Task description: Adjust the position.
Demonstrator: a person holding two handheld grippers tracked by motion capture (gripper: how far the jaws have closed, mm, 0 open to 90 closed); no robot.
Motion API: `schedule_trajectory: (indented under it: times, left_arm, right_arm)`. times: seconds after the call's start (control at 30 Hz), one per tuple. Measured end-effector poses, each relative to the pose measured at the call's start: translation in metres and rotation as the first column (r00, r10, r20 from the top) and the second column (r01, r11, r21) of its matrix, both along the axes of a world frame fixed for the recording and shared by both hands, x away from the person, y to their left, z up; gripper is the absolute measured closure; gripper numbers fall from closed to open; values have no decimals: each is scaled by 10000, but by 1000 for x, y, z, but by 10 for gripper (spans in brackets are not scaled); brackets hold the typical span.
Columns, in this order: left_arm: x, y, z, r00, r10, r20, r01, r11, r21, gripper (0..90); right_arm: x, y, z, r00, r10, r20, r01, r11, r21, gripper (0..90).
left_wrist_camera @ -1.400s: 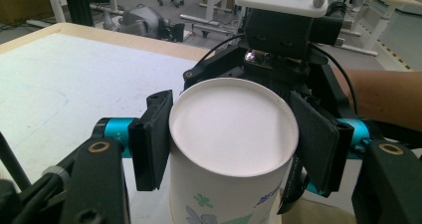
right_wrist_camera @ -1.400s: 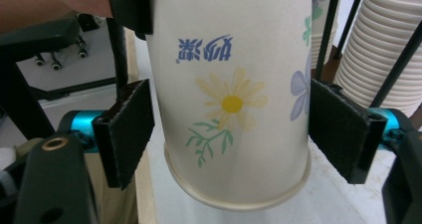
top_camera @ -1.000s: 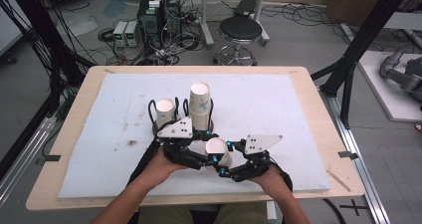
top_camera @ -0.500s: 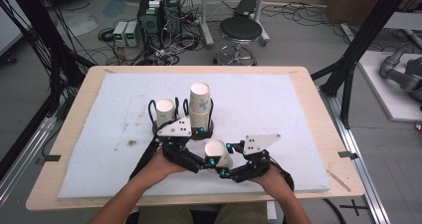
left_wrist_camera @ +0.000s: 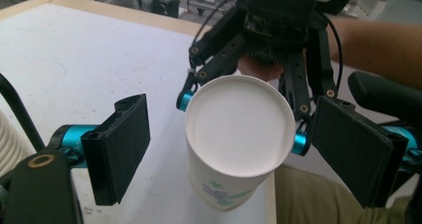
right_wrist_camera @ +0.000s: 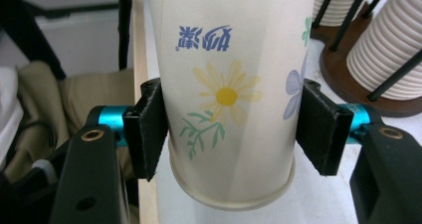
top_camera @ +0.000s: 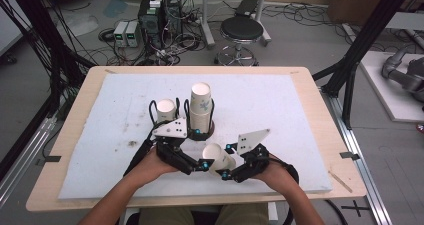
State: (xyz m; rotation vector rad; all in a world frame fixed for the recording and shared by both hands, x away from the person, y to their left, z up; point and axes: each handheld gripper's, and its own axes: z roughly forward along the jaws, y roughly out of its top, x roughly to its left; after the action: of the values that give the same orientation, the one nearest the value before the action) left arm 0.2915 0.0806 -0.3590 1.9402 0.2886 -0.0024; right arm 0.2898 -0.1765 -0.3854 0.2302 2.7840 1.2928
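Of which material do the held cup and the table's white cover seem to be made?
The cup looks like matte paper: a rolled rim and a printed flower pattern on its side. The white cover seems a soft foam or felt sheet, dull and slightly stained; which of the two stays uncertain.

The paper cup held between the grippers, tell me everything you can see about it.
The paper cup is white with a printed yellow daisy, a blue flower, green leaves and blue lettering. It looks like thin paper with a rolled rim and a flat white base. The right gripper clamps its side wall near the rim, holding it off the table. Its base faces the left gripper, whose jaws stand open on either side without touching it.
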Motion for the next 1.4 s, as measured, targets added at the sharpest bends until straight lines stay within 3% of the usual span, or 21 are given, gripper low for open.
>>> schedule_trajectory:
  times: [0.13,0.27,0.3,0.33,0.5,0.53,0.6,0.77,0.9,1.13,1.23,1.4]
  left_arm:
    - [-1,-1,-1,9999,-138,12,138,9995,277,158]
    - [-1,-1,-1,9996,-289,45,286,9984,490,165]
    - [-1,-1,-1,9996,-289,45,286,9984,490,166]
    - [-1,-2,-1,9993,-355,65,351,9978,568,168]
    - [-1,-5,-1,9984,-558,39,552,9948,861,187]
    - [-1,-5,-1,9984,-558,39,552,9948,861,187]
    - [-1,-6,-2,9981,-610,6,606,9933,980,191]
    - [-1,-8,-3,9971,-760,-15,755,9884,1316,203]
    - [0,-9,-4,9964,-851,-61,850,9851,1496,217]
    - [-1,-12,-7,9933,-1136,-232,1159,9787,1693,305]
    - [-1,-14,-9,9914,-1290,-231,1311,9743,1834,326]
    - [-2,-15,-10,9900,-1407,-117,1402,9696,2007,362]
  right_arm:
    - [3,6,8,9994,326,67,-320,9969,-713,359]
    - [5,11,16,9980,598,225,-557,9869,-1513,359]
    - [5,11,16,9980,598,225,-557,9869,-1513,359]
    - [6,14,20,9969,746,237,-687,9791,-1916,359]
    - [7,22,29,9940,1079,154,-998,9577,-2698,359]
    - [7,22,29,9940,1079,154,-998,9577,-2698,359]
    - [7,26,31,9921,1249,96,-1162,9467,-3004,359]
    - [6,32,34,9890,1479,95,-1360,9306,-3398,360]
    - [5,37,36,9874,1583,18,-1445,9057,-3987,359]
    - [5,42,38,9854,1680,-295,-1644,8896,-4260,359]
    - [4,45,36,9847,1671,-493,-1713,8770,-4489,359]
    - [4,45,32,9841,1670,-600,-1759,8720,-4568,358]
